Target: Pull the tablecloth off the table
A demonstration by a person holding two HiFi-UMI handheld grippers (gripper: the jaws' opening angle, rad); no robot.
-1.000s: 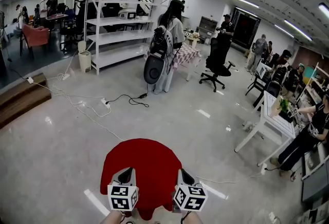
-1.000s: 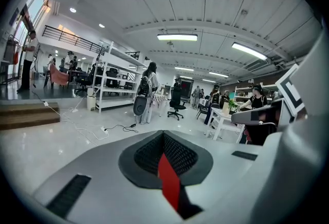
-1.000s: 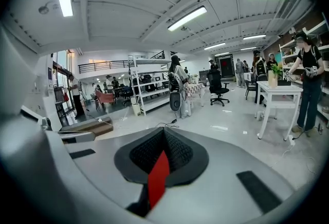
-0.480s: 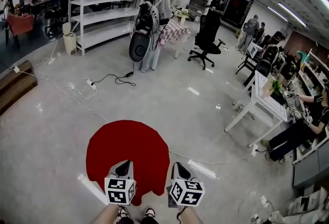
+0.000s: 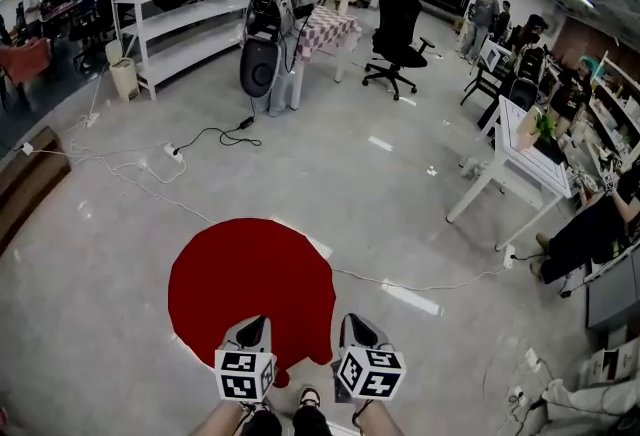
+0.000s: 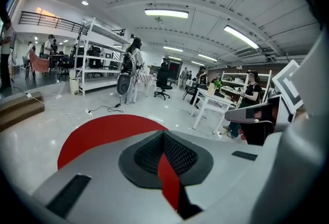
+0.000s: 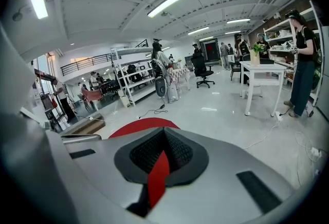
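Plainly, the left tongs [image 5: 250, 327] are closed on a red fold of the cloth [image 5: 250, 269], and the right tongs [image 5: 356, 324], just beside them, are closed on another fold of its near edge. From both tongs the cloth spreads away as a round red sheet, with pale floor [image 5: 400, 194] showing all around its far rim.
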